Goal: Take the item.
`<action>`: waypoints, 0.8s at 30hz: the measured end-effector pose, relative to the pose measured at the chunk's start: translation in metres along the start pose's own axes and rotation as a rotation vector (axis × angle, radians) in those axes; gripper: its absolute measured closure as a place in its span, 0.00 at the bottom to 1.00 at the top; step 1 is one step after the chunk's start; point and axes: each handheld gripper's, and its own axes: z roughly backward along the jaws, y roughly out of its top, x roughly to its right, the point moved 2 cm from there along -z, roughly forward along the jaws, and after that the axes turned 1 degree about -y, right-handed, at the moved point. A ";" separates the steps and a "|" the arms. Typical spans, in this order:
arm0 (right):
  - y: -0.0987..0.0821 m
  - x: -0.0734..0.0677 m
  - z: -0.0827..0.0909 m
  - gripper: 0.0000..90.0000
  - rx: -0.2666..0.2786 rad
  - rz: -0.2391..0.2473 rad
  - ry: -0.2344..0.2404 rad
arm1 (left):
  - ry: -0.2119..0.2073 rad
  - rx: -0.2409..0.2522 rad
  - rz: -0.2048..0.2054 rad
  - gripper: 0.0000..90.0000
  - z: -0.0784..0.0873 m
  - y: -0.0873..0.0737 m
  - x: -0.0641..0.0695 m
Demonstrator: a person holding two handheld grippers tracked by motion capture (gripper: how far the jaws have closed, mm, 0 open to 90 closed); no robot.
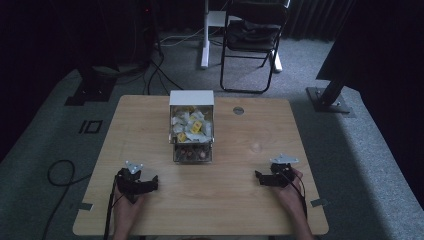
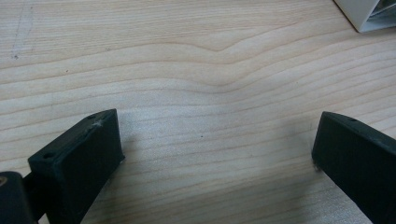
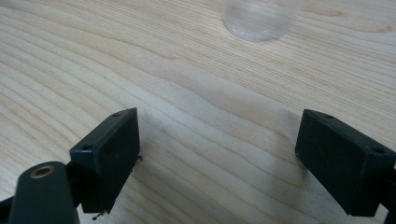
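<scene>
My left gripper [image 1: 148, 183] rests low over the wooden table [image 1: 220, 200] near its front left, held by a hand. In the left gripper view its jaws [image 2: 217, 135] stand wide open over bare wood, nothing between them. My right gripper [image 1: 263, 178] sits near the front right, also in a hand. Its jaws [image 3: 218, 130] are wide open and empty in the right gripper view. A clear plastic cup [image 3: 257, 18] stands on the wood a little beyond them, faint in the high view [image 1: 256, 147].
A clear box with a white top [image 1: 191, 125] stands at the table's centre, holding white and yellow packets above a lower tray of brownish items; its white corner [image 2: 366, 14] edges into the left gripper view. A round grommet [image 1: 238, 110] lies behind it. A folding chair [image 1: 252, 40] stands beyond the table.
</scene>
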 end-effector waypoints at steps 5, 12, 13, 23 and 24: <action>0.001 0.000 0.000 0.16 -0.008 -0.005 -0.005 | 0.000 0.000 0.000 0.02 0.000 0.000 0.000; 0.002 -0.001 0.005 0.19 -0.005 -0.017 -0.019 | 0.000 0.000 0.000 0.02 0.000 0.000 0.000; 0.003 -0.002 0.007 0.19 0.000 -0.018 -0.020 | 0.000 0.000 -0.001 0.02 0.000 0.000 0.000; 0.009 -0.011 0.014 0.21 0.025 0.004 -0.026 | 0.000 0.000 0.001 0.02 0.000 0.000 0.000; 0.010 -0.012 0.015 0.22 0.028 0.004 -0.024 | 0.000 0.000 0.001 0.02 0.000 0.000 0.000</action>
